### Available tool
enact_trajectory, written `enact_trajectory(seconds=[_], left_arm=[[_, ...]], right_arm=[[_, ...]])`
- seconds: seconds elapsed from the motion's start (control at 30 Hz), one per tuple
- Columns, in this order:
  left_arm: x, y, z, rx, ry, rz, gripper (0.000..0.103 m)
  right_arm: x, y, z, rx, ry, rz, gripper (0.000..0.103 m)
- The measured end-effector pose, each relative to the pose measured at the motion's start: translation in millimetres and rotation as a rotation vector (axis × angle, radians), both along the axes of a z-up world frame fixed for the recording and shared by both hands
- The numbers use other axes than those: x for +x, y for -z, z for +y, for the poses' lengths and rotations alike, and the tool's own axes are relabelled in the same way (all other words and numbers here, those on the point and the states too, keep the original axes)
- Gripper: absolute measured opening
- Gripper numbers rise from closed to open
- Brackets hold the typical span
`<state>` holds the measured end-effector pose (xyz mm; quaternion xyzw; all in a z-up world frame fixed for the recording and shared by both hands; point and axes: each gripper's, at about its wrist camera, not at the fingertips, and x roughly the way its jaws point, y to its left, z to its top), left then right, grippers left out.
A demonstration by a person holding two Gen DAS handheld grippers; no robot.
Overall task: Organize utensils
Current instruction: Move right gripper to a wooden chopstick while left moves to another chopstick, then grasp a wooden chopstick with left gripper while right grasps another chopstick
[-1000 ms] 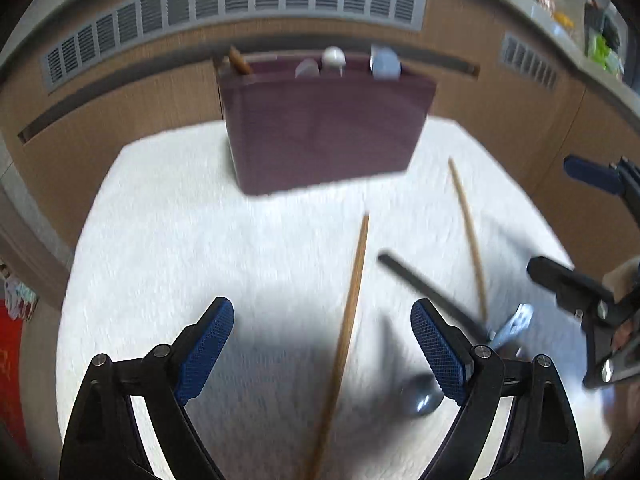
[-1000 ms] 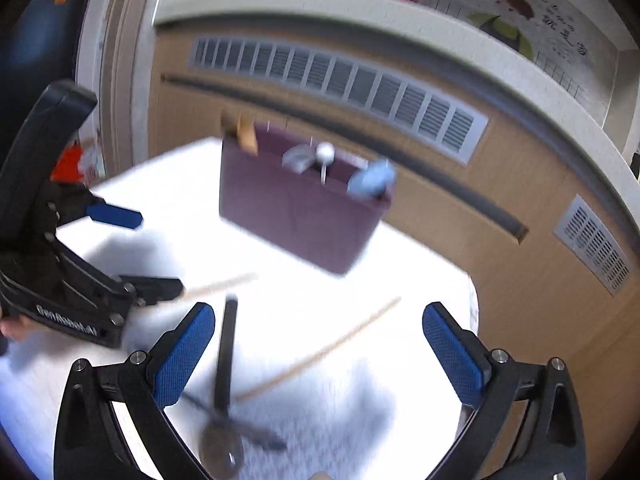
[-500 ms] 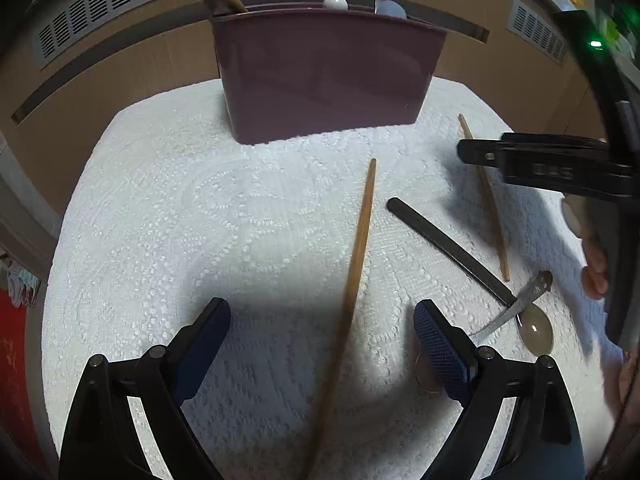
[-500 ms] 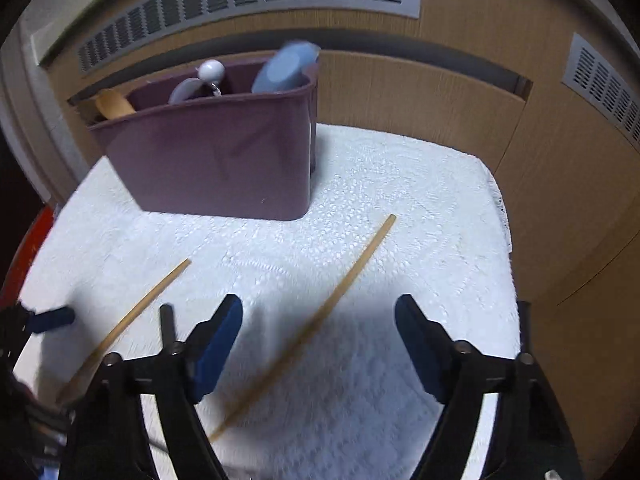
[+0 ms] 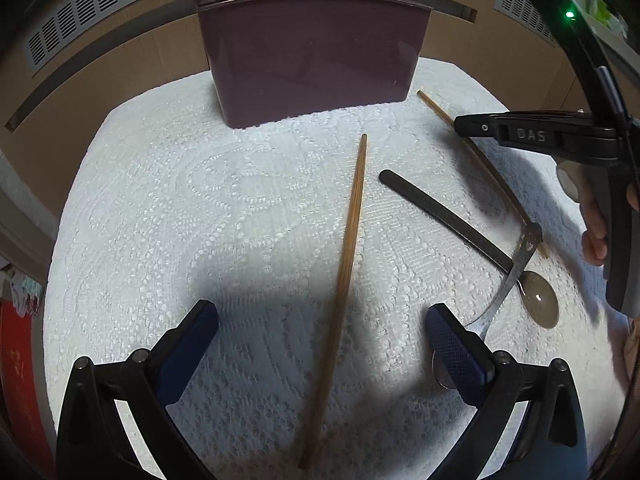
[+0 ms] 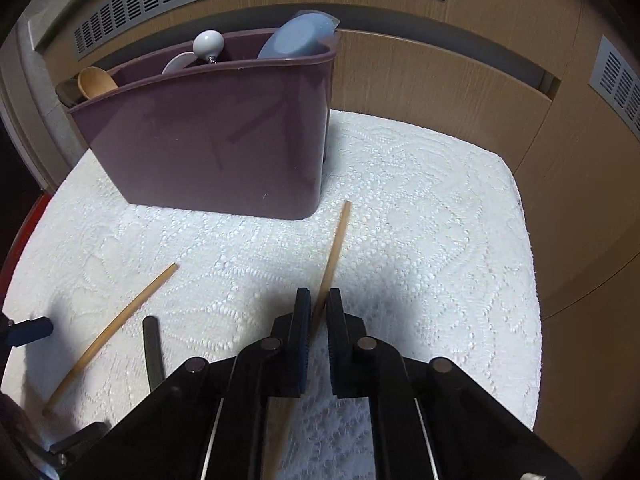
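Right hand-held gripper (image 6: pixel 318 312) around slim wooden chopstick (image 6: pixel 334 252)

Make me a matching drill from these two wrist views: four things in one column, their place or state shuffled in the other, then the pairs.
Things:
1. right gripper
2. left gripper
3. wooden spoon
4. black-handled spoon

States:
A. standing in the purple caddy
B. lying on the white mat, crossed by a metal spoon
C. shut on a chopstick
D. wide open, straddling the other chopstick

Pairs: 1-C, 2-D, 3-A, 4-B
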<state>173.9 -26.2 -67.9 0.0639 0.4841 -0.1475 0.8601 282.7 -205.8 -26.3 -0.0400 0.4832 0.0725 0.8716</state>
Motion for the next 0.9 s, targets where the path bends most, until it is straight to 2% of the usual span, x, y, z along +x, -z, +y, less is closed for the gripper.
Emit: enact_trajectory(seconds=[0.17,0.4,0.47,0.53,0.6,0.67,0.7,0.73,0.87,0.9], left_arm=[[-1.8,-0.8,1.3,-0.003,0.031,-0.005,0.103],[-8.8,-5.6,0.7,0.019,-0.017,0.005,0.101],[-14.0,-18.1,-2.2,0.033,-0.003,-0.073,0.085],[-11.8,-31.1,-4.9,0.016,0.004,-0.127,0.081],[-2.4,-38.2,-2.3,-0.056,0.011,-0.118,0.070],[9.3,-35.7,-1.3,-0.111,0.018,-0.061,0.042],[13.5,-33.3,-1.3,-0.122,0.016,-0.038,0.036],[17.7,-30.7,-3.5,-0.127,0.018,-0.021,0.033],[30.9,-21.2,-11.5,-0.106,0.031,0.022,0.032],[31.3,-18.5,-12.5,-0.103,0.031,0.032,0.032]], right_arm=[[-24.7,-14.2,-9.7,0.036,-0.013,-0.029,0.005],[-53.0,-29.5,-14.6,0.028,-0.017,-0.071,0.006],[-56.3,-31.4,-17.0,0.024,-0.017,-0.078,0.006],[-56.1,-32.0,-19.9,0.011,-0.011,-0.089,0.006],[-55.2,-32.8,-21.2,-0.001,-0.009,-0.092,0.008],[-54.6,-34.0,-23.1,0.006,0.000,-0.088,0.008],[-54.2,-33.7,-23.4,0.012,0.003,-0.085,0.009],[-53.8,-33.1,-23.7,0.014,0.004,-0.079,0.013],[-54.8,-28.2,-24.4,-0.007,0.006,-0.065,0.047],[-54.1,-27.4,-24.1,-0.005,0.005,-0.063,0.049]])
